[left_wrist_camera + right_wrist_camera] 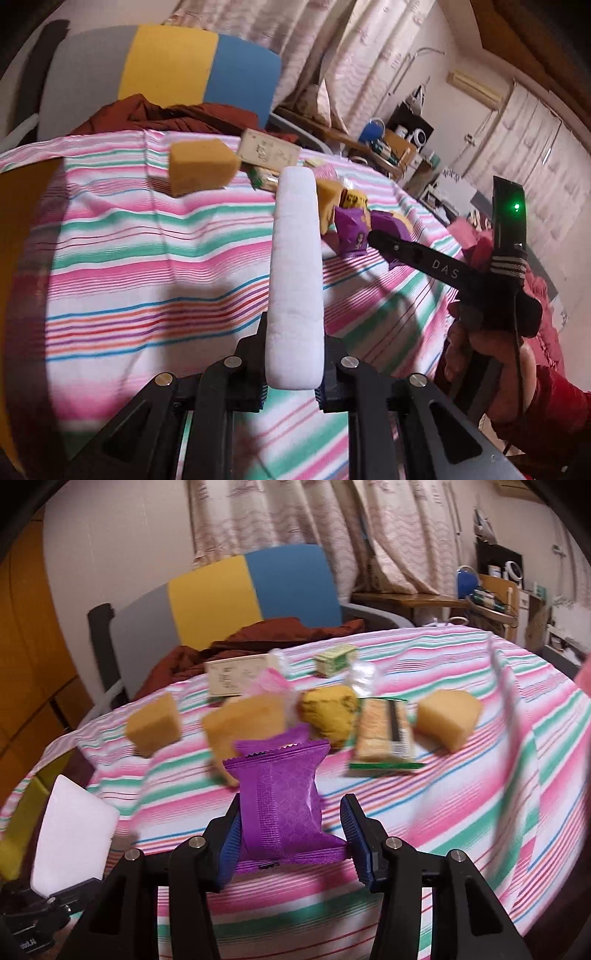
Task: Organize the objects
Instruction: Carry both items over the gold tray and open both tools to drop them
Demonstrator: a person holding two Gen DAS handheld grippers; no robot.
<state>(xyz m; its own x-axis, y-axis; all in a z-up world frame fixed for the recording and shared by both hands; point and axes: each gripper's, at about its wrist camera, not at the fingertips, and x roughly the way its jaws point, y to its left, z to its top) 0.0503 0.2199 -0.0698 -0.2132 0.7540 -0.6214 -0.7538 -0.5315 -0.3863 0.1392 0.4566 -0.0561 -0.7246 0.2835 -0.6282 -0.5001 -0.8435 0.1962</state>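
The left gripper (291, 387) has its fingers clamped on a white foam block (295, 280), held on edge above the striped cloth (147, 258) covering the worktop. The right gripper (291, 842) holds a purple packet (284, 805) between its blue fingers (229, 845), lifted just clear of the cloth. Beyond the packet lie yellow sponges (155, 727), a cracker pack (384, 734) and a pale box (236, 675). A chair (221, 590) stands behind.
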